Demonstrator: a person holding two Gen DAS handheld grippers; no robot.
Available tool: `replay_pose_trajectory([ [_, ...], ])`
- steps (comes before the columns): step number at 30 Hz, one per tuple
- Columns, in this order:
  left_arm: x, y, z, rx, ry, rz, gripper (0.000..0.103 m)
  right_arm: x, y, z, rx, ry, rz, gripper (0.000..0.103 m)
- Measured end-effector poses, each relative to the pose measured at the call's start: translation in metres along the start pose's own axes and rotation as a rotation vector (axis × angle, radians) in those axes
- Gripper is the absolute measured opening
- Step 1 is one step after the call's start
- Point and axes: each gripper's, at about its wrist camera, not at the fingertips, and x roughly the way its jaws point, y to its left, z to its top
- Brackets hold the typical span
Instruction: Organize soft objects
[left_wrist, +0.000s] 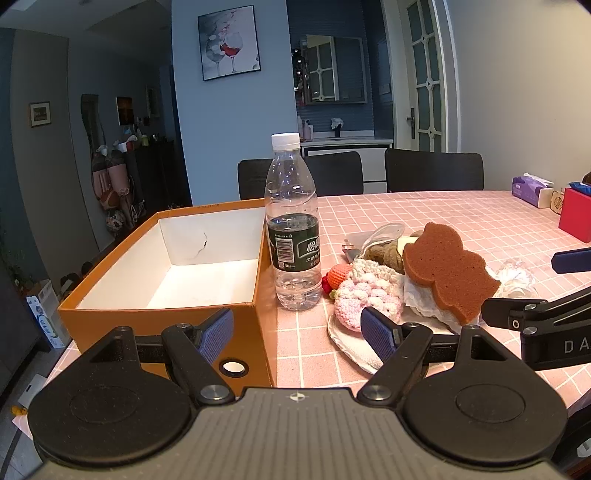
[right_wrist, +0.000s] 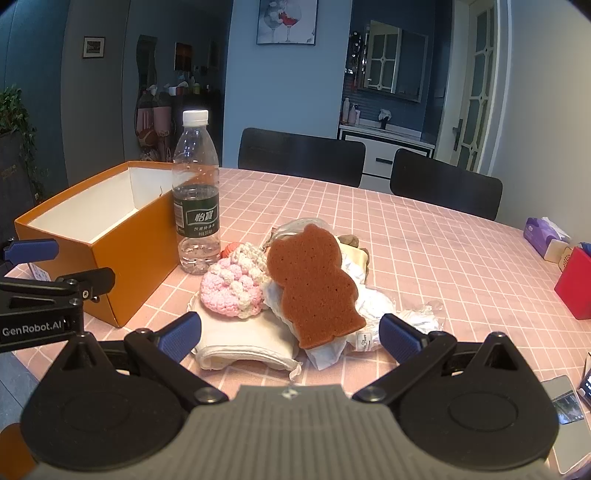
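A pile of soft things lies on the pink checked table: a brown bear-shaped sponge on top, a pink and white crocheted piece, a folded white cloth and crumpled white wrappers. An open, empty orange box stands to the left. My left gripper is open, low before the box's near corner. My right gripper is open, just short of the pile's near edge and apart from it.
A water bottle stands between the box and the pile. A small orange crocheted piece lies behind the pink one. A tissue pack and a red box sit at the right. Black chairs stand behind the table.
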Motion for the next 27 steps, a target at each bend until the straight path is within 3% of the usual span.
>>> replay_pose_trajectory([
  [27,0.0022,0.0022,-0.0029,-0.010,0.020,0.002,0.092,0.0009,0.0045,-0.0020,-0.016,0.017,0.010,0.100],
])
